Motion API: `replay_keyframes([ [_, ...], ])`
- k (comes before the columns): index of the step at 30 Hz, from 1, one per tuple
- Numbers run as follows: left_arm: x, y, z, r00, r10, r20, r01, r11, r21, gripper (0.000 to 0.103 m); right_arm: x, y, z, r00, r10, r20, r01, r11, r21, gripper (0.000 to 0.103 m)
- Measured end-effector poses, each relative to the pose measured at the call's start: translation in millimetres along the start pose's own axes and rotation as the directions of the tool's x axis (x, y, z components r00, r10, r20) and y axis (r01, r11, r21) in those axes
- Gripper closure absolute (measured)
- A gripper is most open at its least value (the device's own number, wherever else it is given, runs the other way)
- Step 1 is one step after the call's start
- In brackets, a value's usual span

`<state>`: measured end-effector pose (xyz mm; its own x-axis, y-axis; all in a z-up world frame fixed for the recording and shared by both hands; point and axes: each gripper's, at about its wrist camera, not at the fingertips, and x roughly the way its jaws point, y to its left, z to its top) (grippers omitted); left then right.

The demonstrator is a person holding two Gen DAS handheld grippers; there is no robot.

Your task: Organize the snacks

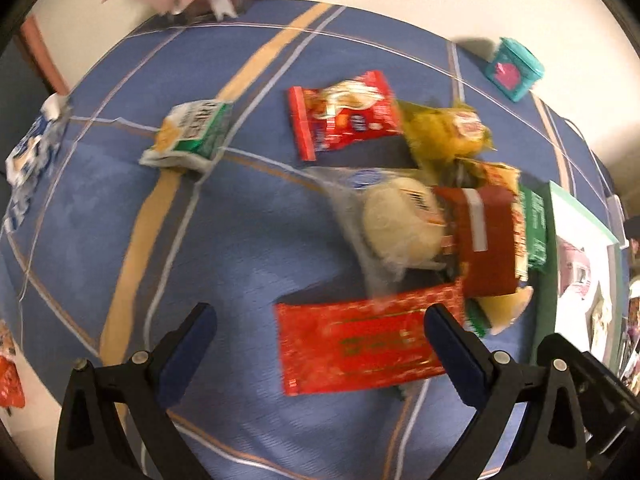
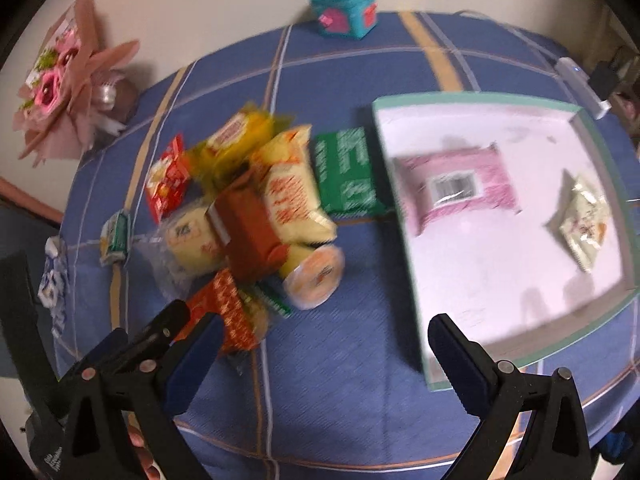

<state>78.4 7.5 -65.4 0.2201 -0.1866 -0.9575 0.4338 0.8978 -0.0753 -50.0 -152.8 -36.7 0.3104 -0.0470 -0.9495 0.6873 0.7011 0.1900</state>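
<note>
Left gripper (image 1: 320, 322): fingers spread wide, holding nothing, hovering above the tablecloth (image 1: 224, 264). Its right finger sits over the near end of a flat red packet (image 1: 360, 344), the closest item of the snack pile (image 2: 256, 216).

Right gripper (image 2: 324, 332): fingers also spread wide and empty, hanging over bare cloth between the pile and the tray (image 2: 404, 216). In the right wrist view the left gripper appears at lower left, beside the red packet.

Snack pile, near to far:
- a round orange-lidded cup (image 2: 316, 280) lying on its side;
- a brown carton (image 2: 248, 228) resting on top of the heap;
- a clear bag with pale contents (image 1: 396, 228);
- two cream-and-orange packs (image 2: 296, 196);
- a green packet (image 2: 348, 172) touching the tray's left edge;
- a yellow bag (image 1: 444, 132) and a red bag (image 1: 344, 116) at the far side.

A green-and-white pack (image 1: 192, 136) lies apart to the left. A blue-and-white pack (image 1: 28, 160) lies at the table's left edge.

Tray: white floor, green rim. It holds a pink packet (image 2: 456, 184) and a pale packet (image 2: 584, 228), well apart.

Farthest: a teal tin (image 2: 344, 10) at the table's back edge and a pink bouquet (image 2: 68, 80) at far left. Both views are motion-blurred; label text is unreadable.
</note>
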Motion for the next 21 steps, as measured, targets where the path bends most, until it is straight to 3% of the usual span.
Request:
replay_keyframes([
  [11,26,-27,7,1.0,0.028,-0.002,-0.027,0.996,0.087,0.0,-5,-6,1,1.0,0.001,-0.002,-0.001,1.0,0.024,0.0],
  [21,24,-3,-1,0.995,0.1,-0.022,-0.099,0.994,0.054,0.0,-2,-3,-1,1.0,-0.002,-0.016,0.002,1.0,0.013,0.0],
])
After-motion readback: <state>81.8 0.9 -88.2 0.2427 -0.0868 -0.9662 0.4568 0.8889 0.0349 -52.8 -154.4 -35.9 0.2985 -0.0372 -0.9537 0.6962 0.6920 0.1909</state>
